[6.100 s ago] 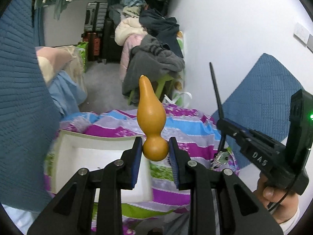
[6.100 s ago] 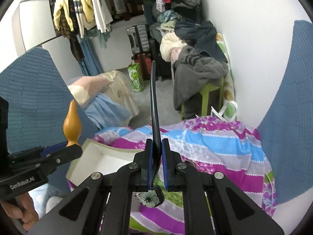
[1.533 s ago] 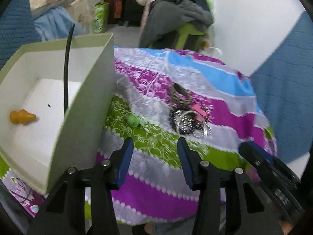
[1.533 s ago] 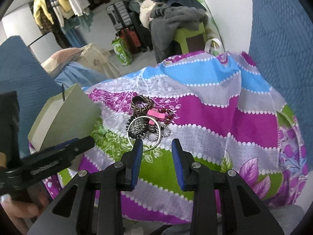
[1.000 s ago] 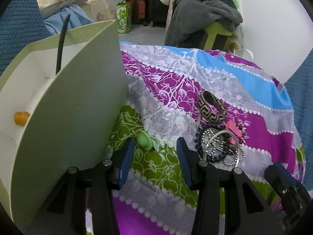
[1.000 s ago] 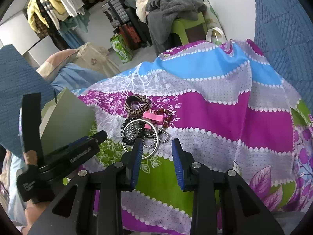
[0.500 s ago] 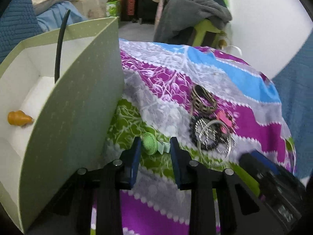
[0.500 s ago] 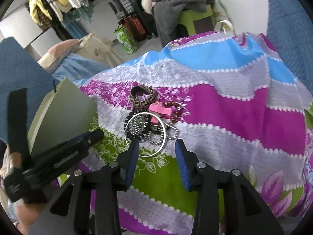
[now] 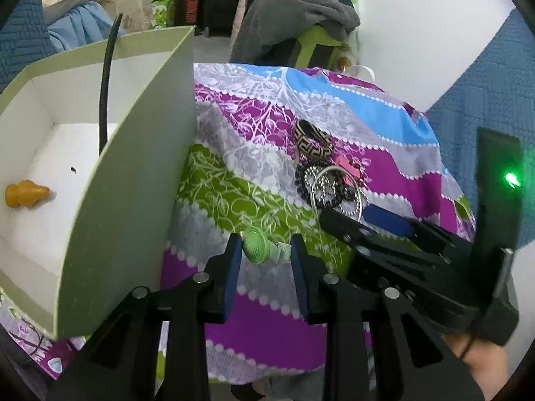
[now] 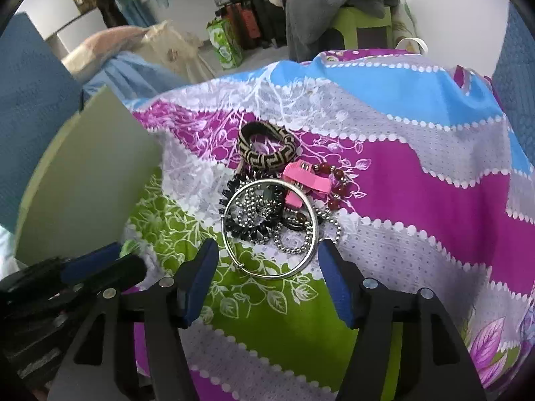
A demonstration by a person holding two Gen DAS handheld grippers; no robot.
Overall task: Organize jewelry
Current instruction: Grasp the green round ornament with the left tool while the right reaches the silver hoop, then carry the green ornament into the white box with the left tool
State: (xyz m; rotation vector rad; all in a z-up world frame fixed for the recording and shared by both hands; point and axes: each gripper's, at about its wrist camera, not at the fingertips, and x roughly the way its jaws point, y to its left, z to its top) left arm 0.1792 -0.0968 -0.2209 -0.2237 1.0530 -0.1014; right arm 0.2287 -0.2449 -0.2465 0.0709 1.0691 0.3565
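The left tongs [image 9: 262,260] are sitting on the cloth-covered surface [image 9: 267,320] with their pads bracketing a small green hair clip [image 9: 256,245]; the jaws are standing apart, and whether either pad is touching the clip is hard to tell. The right tongs [image 10: 267,267] are spreading wide just short of a silver bangle [image 10: 271,229], not gripping anything. Judging by how things are lying, the sorting is only partly done: an orange gourd charm [image 9: 25,193] and a black stick [image 9: 107,80] are resting in the open pale-green box [image 9: 130,180], while the pile beyond the bangle is waiting, with a black coil hair tie [image 10: 245,224], bead chain [image 10: 294,244], pink clip [image 10: 306,180], red bead bracelet [image 10: 336,183] and patterned bangle [image 10: 265,148]. The pieces are overlapping, so their count is unclear. The box's near corner is being cut off.
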